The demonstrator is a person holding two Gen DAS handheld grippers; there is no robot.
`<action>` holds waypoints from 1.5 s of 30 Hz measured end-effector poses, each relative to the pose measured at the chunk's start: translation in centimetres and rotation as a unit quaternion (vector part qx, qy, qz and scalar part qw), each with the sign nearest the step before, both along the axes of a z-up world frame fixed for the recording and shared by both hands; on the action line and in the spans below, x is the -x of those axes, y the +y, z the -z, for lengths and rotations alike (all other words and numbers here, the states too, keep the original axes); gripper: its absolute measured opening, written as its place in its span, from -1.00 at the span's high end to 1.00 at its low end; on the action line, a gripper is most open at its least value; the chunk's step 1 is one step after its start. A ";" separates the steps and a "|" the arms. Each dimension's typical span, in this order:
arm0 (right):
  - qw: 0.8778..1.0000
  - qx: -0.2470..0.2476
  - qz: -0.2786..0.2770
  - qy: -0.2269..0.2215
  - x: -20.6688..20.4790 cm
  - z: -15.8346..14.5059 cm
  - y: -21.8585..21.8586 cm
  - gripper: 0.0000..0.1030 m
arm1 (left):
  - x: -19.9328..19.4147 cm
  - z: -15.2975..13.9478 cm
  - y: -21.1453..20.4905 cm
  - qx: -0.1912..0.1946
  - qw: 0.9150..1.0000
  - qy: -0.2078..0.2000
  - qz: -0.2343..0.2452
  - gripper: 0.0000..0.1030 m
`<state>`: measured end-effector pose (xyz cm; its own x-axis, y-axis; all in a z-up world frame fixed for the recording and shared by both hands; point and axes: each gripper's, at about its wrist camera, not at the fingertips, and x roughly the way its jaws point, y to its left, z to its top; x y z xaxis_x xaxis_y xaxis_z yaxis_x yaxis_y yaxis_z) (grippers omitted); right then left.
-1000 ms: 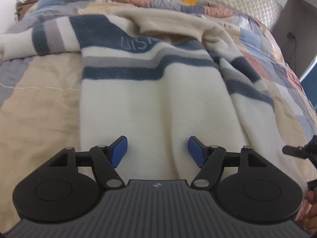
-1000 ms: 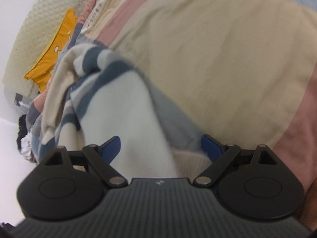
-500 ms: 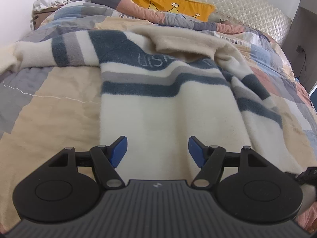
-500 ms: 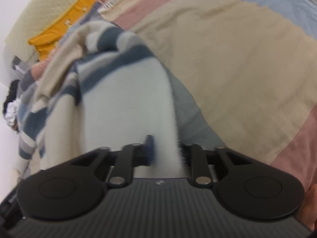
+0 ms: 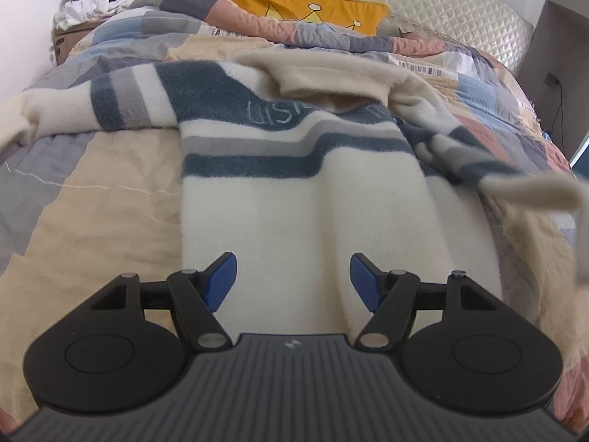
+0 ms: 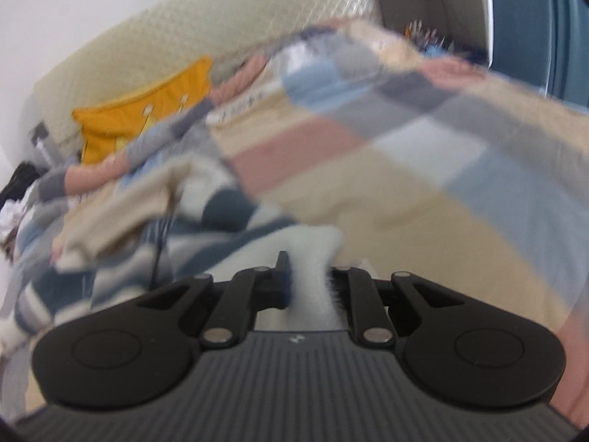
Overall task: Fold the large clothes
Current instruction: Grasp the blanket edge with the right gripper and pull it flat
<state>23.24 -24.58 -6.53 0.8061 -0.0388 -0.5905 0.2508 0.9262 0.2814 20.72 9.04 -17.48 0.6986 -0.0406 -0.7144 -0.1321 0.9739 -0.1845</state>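
A cream fleece sweater (image 5: 294,191) with navy and grey stripes lies spread on the bed, collar toward the pillows. My left gripper (image 5: 292,280) hovers open above its lower body, blue pads (image 5: 221,276) apart with only fabric below them. My right gripper (image 6: 309,280) is shut on the white end of the sweater's right sleeve (image 6: 313,243). In the left wrist view that sleeve (image 5: 530,188) hangs lifted off the bed at the right, blurred. The right wrist view is blurred by motion.
A patchwork quilt (image 5: 92,191) covers the bed. A yellow pillow (image 5: 305,3) leans on the quilted headboard (image 5: 460,11). A pile of clothes (image 5: 95,0) sits on a box at far left. Something blue (image 6: 522,25), perhaps a chair, stands beyond the bed's right side.
My right gripper closed on the sleeve's end and rose with it, rolling level. The sleeve now hangs off the bed. The left gripper stayed open in nearly the same place.
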 end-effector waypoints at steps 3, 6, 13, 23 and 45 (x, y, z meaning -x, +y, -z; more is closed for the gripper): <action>0.999 0.033 0.024 -0.031 -2.3 -2.9 -3.1 0.72 | -0.6 -0.1 0.5 0.008 1.000 0.015 -0.004 -0.42; 0.995 0.070 0.048 -0.052 -5.3 -5.2 -6.3 0.72 | -1.0 -1.2 1.2 0.029 0.999 0.026 -0.019 -0.42; 0.988 0.116 0.090 -0.057 -14.8 -5.8 -10.9 0.72 | -0.3 -7.5 1.3 0.049 0.999 -0.016 -0.017 -0.42; 0.977 0.168 0.120 0.050 -23.1 6.6 -13.7 0.71 | 0.9 -6.0 2.4 0.058 0.995 0.047 -0.060 -0.42; 0.992 0.002 0.126 0.027 -10.0 3.1 -8.0 -0.32 | 5.6 -3.6 6.3 0.120 0.984 0.064 -0.116 -0.47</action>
<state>33.26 -32.59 -9.65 0.7380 -0.2380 -0.6315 0.4893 0.8331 0.2579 15.08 15.37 -13.89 0.6137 -0.0686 -0.7866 -0.3836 0.8448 -0.3730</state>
